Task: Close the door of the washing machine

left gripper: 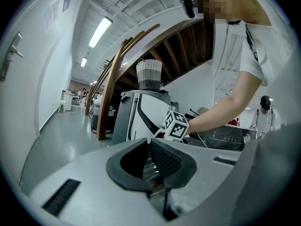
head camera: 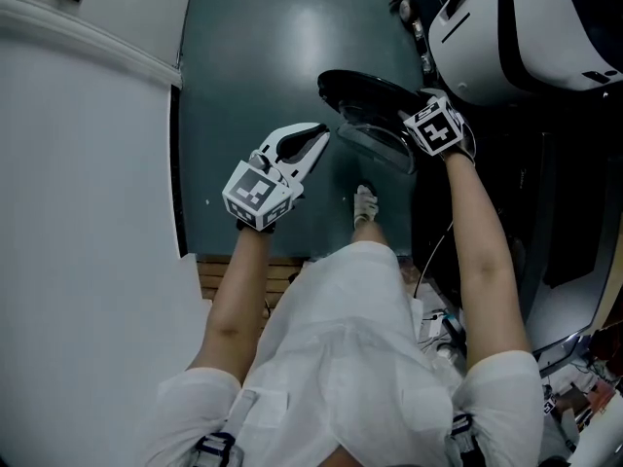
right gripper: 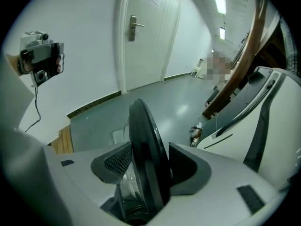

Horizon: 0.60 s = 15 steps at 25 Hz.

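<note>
The washing machine's round door, a black rim with a clear bowl, stands swung out over the grey-green floor. My right gripper is shut on its rim; in the right gripper view the black rim is clamped between both pads. The dark washing machine is at the right, under my right arm. My left gripper hangs shut and empty left of the door, apart from it. In the left gripper view its jaws meet with nothing between them, and the right gripper's marker cube shows ahead.
A white and black machine stands beyond the door, with a white basket on top. A white wall runs along the left. A white room door, a wall camera, slanted wooden beams and floor planks are nearby.
</note>
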Tool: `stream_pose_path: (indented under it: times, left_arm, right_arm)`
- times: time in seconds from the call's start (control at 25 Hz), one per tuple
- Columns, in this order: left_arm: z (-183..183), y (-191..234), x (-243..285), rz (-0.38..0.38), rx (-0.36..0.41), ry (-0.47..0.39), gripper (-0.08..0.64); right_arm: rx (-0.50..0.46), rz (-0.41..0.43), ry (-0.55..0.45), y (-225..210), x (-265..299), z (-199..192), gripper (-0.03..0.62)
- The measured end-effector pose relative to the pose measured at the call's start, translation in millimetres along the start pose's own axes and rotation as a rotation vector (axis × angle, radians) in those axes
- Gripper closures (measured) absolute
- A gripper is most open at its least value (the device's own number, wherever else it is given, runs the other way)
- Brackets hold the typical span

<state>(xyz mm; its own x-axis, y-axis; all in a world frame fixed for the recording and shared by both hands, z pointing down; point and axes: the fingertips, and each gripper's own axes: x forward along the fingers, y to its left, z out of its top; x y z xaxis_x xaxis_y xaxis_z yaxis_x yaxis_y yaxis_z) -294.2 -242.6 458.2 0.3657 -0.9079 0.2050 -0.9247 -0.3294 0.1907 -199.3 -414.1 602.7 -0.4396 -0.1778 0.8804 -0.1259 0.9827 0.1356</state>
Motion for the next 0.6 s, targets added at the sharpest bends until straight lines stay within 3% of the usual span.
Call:
stream_pose_path:
  times: [0.2,0.6]
  left_arm:
    - [-5.4,-15.9,-19.5,0.001,0.0,-0.002,0.543]
    - [-11.4,-50.8,-49.2,-0.027,0.012,0.009,0.543]
  right_arm:
    - [-0.098,0.06,0.048,43.6,-10.6,-12.0,0.321]
    - [-0.266,0.096,0.09,98.6,-32.1,-40.5,0.313]
